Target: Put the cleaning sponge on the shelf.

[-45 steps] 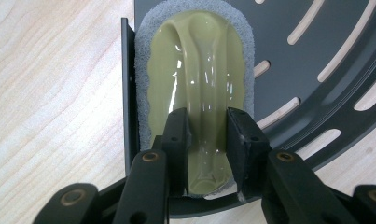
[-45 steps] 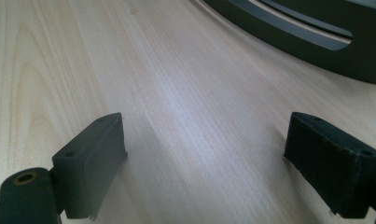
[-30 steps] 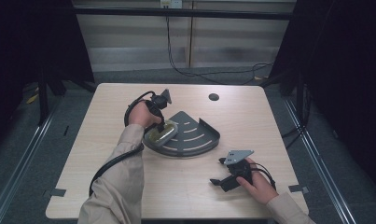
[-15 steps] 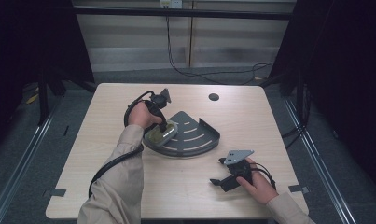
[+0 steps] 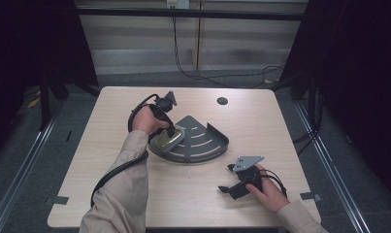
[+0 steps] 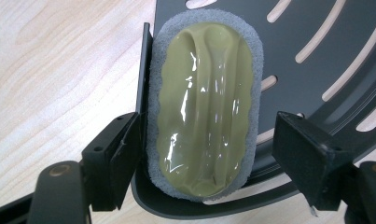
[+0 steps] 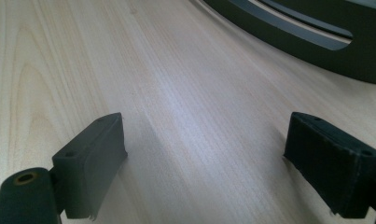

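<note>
While the right gripper (image 5: 225, 178) is resting spread on the table (image 5: 110, 145), the left gripper (image 6: 209, 158) is releasing the sponge (image 6: 205, 105).
Its jaws have just been opening and are standing clear of the sponge, which is lying on the slotted dark tray (image 6: 316, 56) at its straight edge.

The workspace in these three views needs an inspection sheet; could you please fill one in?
Surface: light wooden table, with a dark round hole.
Job's things: olive scrubber with grey pad lying in the dark slotted corner tray.
Clutter: nothing seen.
Grippers: left gripper has just been opening, jaws astride the scrubber, right pad clear; right gripper open over bare table.
Cables: black cable along the left sleeve.
Surroundings: dark curtains, grey floor, wall cables.
</note>
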The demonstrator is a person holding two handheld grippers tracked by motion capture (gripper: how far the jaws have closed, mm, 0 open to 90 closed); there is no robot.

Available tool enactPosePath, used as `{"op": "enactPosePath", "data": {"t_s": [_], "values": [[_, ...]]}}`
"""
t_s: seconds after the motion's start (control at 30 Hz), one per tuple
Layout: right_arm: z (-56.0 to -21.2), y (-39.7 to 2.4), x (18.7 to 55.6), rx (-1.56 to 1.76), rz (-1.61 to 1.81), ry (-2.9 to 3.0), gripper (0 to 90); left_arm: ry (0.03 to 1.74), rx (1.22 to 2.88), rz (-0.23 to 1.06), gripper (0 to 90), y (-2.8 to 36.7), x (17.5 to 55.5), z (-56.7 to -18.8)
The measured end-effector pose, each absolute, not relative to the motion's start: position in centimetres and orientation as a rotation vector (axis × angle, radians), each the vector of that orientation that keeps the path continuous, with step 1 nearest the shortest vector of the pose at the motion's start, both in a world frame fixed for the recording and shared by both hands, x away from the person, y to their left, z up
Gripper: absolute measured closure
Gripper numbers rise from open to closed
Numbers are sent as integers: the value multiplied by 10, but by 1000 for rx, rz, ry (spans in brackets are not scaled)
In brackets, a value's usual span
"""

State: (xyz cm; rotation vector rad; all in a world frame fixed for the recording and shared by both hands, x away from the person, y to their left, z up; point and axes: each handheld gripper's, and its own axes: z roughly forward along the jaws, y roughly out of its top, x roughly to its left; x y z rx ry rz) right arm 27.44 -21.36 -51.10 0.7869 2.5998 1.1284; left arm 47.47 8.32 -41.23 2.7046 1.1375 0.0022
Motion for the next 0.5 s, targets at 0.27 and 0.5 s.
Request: {"op": "enactPosePath", "data": {"t_s": [0.27, 0.5], "values": [[-511, -214, 274, 786, 1128, 2601, 115, 1144, 2680, -4, 224, 88, 471, -408], [-511, -213, 274, 785, 1130, 2602, 115, 1153, 2663, 8, 221, 95, 465, -402]]}}
